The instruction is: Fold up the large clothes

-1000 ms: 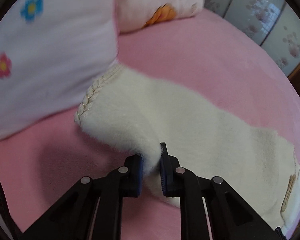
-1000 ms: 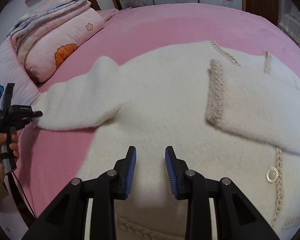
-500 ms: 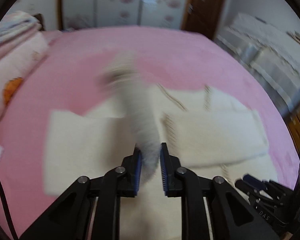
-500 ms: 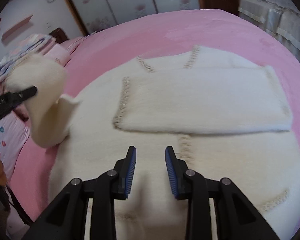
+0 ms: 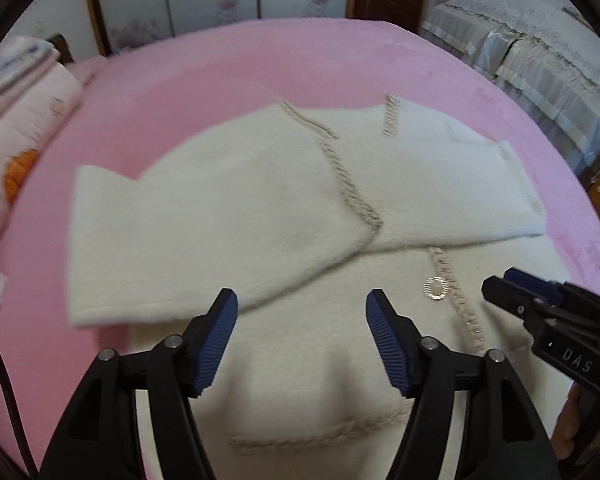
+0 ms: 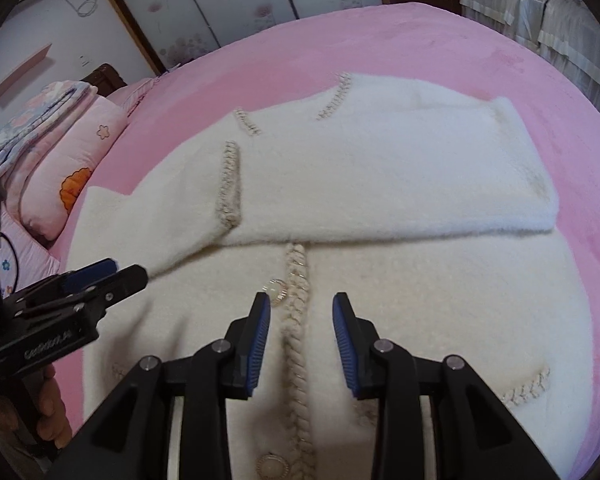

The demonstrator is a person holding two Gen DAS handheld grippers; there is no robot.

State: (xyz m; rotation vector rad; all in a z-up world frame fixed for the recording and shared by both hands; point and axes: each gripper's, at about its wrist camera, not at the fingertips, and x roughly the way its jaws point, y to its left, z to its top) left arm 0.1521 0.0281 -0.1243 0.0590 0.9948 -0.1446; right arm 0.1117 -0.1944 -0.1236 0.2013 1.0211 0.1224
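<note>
Both sleeves (image 5: pixel 204 216) lie folded across the cream cardigan (image 6: pixel 420 300) mid-bed (image 5: pixel 340 60); body fold remains; left gripper (image 5: pixel 300 336) and right gripper (image 6: pixel 300 336) jaws opening, empty

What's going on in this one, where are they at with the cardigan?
A person with a gripper in each hand is folding a fluffy cream cardigan laid out on a pink bed. Both sleeves lie folded across the chest: the left sleeve overlaps the right sleeve. The left gripper is opening with nothing between its jaws. The right gripper, also opening and empty, hovers over the braided button placket. The body is not yet folded.
</note>
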